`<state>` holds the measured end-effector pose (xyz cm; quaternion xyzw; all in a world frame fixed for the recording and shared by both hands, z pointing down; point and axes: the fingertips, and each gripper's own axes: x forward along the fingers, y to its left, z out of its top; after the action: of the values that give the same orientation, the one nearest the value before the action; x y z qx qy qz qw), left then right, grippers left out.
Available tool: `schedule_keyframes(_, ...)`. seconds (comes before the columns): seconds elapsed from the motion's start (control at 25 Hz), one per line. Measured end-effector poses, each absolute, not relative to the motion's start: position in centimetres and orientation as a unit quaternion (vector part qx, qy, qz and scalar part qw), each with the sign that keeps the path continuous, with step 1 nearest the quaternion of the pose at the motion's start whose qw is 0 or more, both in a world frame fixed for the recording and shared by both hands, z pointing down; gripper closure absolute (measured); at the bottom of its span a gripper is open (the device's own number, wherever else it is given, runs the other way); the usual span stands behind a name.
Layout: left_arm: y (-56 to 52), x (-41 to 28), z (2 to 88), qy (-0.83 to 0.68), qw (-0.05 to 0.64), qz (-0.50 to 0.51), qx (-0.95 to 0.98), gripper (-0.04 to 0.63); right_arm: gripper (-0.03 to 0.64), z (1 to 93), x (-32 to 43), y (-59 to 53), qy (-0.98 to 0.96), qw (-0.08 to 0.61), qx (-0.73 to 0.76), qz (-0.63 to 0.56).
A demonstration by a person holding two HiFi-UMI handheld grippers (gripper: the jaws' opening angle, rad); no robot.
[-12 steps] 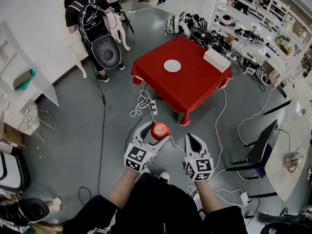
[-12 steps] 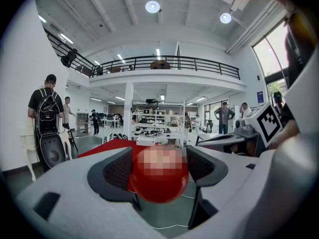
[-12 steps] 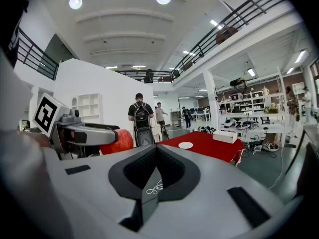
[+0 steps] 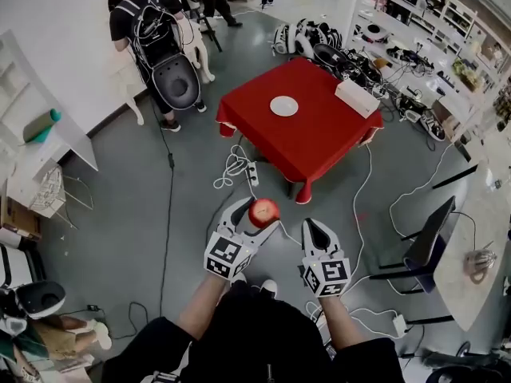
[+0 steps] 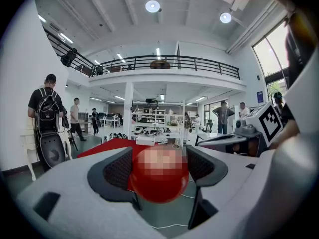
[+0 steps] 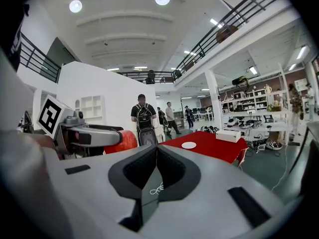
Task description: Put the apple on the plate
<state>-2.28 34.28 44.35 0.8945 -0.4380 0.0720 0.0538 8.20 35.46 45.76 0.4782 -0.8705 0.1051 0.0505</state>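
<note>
A red apple (image 4: 263, 212) sits between the jaws of my left gripper (image 4: 257, 211), which is shut on it and held over the grey floor. In the left gripper view the apple (image 5: 159, 190) fills the gap between the two dark pads. My right gripper (image 4: 316, 234) is beside it, shut and holding nothing; in the right gripper view its pads (image 6: 172, 171) meet in front. The white plate (image 4: 283, 106) lies on the red table (image 4: 319, 146) well ahead of both grippers. From the right gripper view the plate (image 6: 189, 145) is small and far off.
A white box (image 4: 355, 98) sits on the table's right side. A person with a backpack (image 4: 148, 30) stands at the far left. Cables and a power strip (image 4: 238, 170) lie on the floor before the table. A dark chair (image 4: 427, 238) stands to the right.
Both grippers and the apple keep their places. A person at the far back has walked to the right, and someone has come into view at the lower left.
</note>
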Motion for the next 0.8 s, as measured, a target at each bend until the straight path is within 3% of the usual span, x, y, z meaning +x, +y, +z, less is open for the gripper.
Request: schedule_keyframes(0.8, 33.9, -2.1, 44.7, -0.437, 0.059, 0.076, 0.894, 0.252, 0.606, 47.1, 8.1, 35.7, -0.869, 0.057, 0.474, 0.128)
